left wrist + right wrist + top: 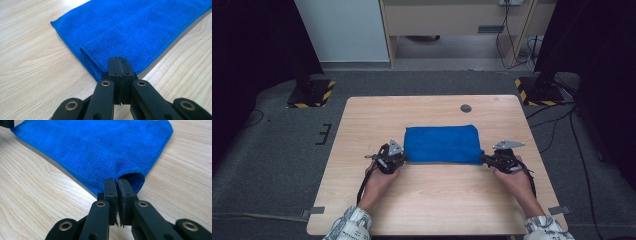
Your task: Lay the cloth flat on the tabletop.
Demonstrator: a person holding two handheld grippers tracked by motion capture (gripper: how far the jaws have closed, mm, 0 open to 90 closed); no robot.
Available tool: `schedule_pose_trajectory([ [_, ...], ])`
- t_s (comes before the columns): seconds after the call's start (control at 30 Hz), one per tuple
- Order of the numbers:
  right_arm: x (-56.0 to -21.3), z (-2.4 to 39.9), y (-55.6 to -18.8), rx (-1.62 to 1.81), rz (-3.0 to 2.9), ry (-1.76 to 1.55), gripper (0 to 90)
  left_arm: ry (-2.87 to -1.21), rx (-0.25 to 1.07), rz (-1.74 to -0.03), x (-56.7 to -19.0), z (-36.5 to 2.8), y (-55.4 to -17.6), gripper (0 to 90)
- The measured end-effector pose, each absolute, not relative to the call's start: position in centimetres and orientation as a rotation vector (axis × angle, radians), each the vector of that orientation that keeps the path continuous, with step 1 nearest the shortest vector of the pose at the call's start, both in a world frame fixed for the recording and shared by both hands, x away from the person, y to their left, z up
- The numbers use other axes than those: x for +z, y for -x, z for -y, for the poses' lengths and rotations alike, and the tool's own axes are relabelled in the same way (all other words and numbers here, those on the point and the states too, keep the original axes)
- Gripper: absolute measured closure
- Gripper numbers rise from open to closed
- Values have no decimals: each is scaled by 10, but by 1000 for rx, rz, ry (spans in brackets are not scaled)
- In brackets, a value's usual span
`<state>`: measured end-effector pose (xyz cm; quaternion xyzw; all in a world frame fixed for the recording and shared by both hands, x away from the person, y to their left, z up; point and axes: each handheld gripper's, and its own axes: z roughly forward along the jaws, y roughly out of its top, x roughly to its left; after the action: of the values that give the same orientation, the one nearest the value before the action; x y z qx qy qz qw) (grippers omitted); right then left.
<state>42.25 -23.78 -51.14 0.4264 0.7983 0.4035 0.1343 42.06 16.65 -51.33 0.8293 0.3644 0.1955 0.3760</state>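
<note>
At table [362,200] centre lies the folded blue cloth [442,144], w/ left gripper [398,158] and right gripper [488,159] each pinched tight on a near corner; risk: thin bite catches only the top layer, so the fold slips apart on lifting.

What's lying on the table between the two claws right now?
The folded blue towel spans the gap between the left claw and right claw, each pinching a near corner, in the high view.
</note>
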Motion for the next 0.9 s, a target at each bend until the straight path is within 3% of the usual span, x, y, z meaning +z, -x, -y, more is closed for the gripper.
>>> schedule_pose_trajectory([
  [0.9,-505,240,-352,1145,-2416,-1198,863,-2171,438,-835,-491,-173,-340,900],
])
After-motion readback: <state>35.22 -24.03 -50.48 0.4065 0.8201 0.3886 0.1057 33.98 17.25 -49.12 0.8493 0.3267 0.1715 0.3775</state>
